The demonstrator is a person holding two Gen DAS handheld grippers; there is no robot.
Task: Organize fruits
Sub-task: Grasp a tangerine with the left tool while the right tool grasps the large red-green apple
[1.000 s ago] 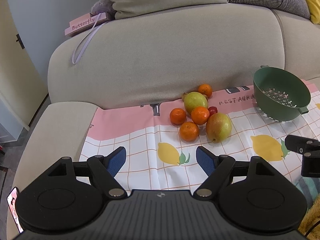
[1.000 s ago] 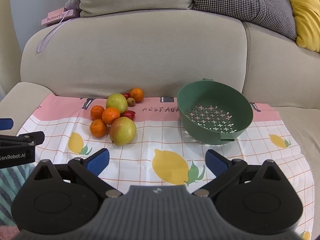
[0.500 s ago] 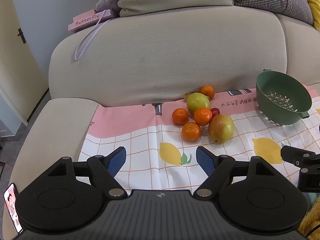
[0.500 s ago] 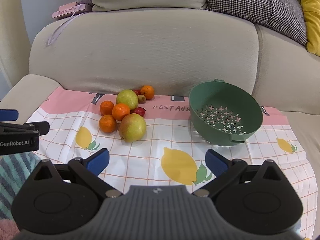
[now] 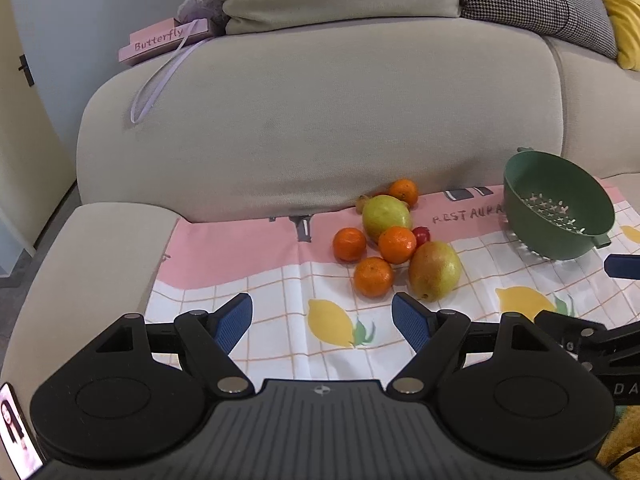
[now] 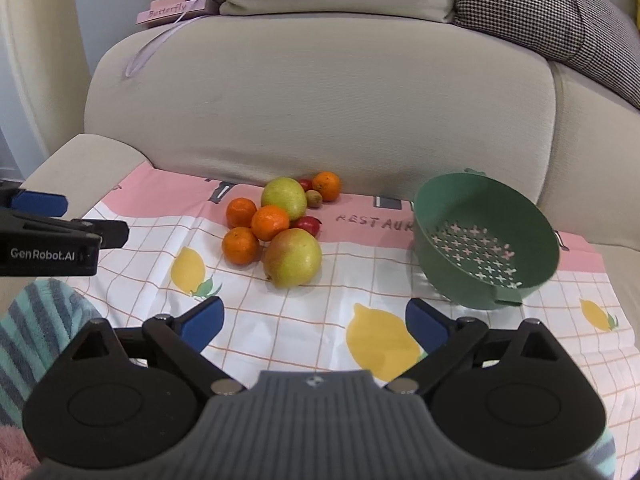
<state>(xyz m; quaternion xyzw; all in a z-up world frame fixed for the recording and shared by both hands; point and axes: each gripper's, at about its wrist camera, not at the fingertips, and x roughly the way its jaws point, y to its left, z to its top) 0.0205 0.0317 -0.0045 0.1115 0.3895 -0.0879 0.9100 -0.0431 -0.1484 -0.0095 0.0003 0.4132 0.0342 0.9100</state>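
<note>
Both grippers hover over the cloth with nothing between their blue pads. Right gripper [image 6: 314,322] stands wide, though its jaws have just been closing a little, over a printed lemon. Left gripper [image 5: 322,318] is also spread wide, above another printed lemon.

Beyond them the fruit sits in a tight cluster on the cloth [image 6: 352,280]: a big reddish-green mango [image 6: 293,257] nearest, four oranges, the closest one [image 6: 241,245] just left of the mango, a green pear-like fruit [image 6: 284,198] behind, two small red fruits and a small brown one tucked among them. To the right, apart from the pile, a green colander [image 6: 486,240] rests tilted and holds no fruit. Cloth and bowl lie on a beige sofa [image 6: 320,92], with cushions and a pink book [image 6: 172,10] on top.
</note>
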